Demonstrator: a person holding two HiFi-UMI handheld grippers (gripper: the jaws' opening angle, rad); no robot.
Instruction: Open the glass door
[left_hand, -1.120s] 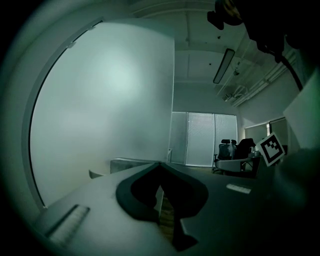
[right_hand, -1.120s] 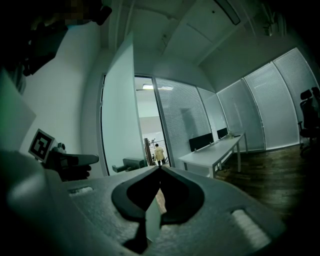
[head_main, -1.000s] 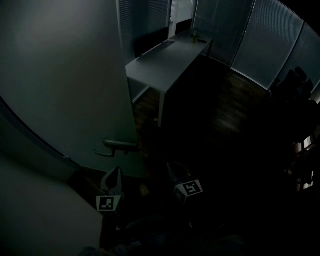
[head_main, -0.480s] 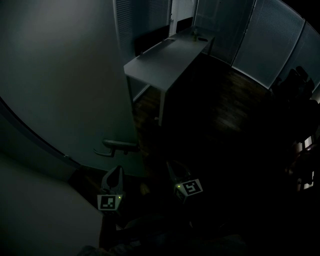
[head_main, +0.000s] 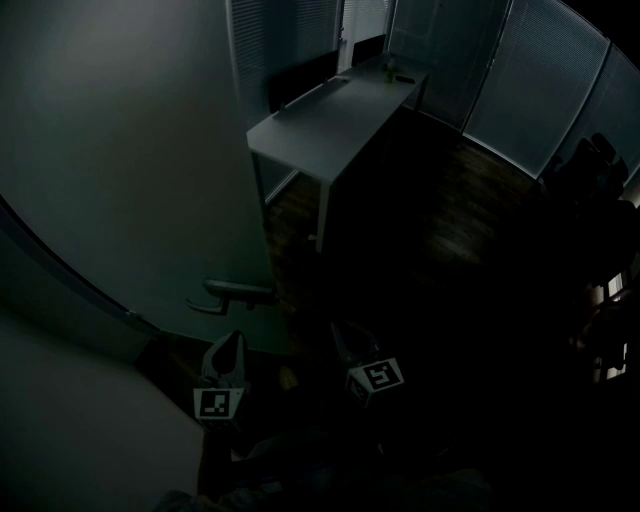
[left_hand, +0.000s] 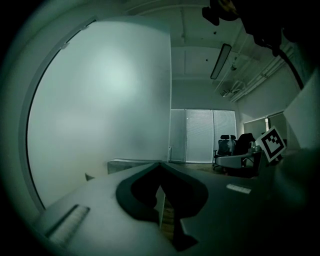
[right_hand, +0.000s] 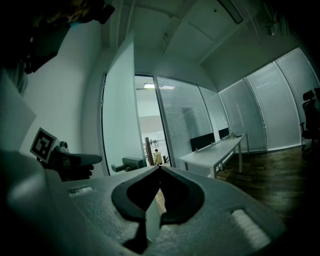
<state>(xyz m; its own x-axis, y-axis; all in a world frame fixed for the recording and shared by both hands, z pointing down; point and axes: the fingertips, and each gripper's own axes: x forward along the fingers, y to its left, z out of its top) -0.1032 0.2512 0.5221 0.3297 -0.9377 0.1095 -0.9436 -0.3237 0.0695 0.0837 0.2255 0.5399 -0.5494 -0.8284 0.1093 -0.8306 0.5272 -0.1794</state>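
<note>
The frosted glass door (head_main: 130, 170) stands swung open at the left, its edge toward the room. Its lever handle (head_main: 228, 292) sticks out low on the door's edge. My left gripper (head_main: 233, 340) hangs just below the handle, apart from it, jaws shut and empty. My right gripper (head_main: 343, 332) is beside it to the right, also shut with nothing in it. In the left gripper view the door panel (left_hand: 100, 110) fills the left half ahead of the shut jaws (left_hand: 161, 164). The right gripper view shows the door (right_hand: 119, 115), the handle (right_hand: 125, 164) and the shut jaws (right_hand: 160, 168).
A long white desk (head_main: 330, 110) stands just past the door's edge, with dark monitors along it. Blind-covered glass walls (head_main: 540, 90) ring the dim room. Office chairs (head_main: 590, 165) stand at the far right. A pale wall (head_main: 70, 420) is at the lower left. The floor is dark wood.
</note>
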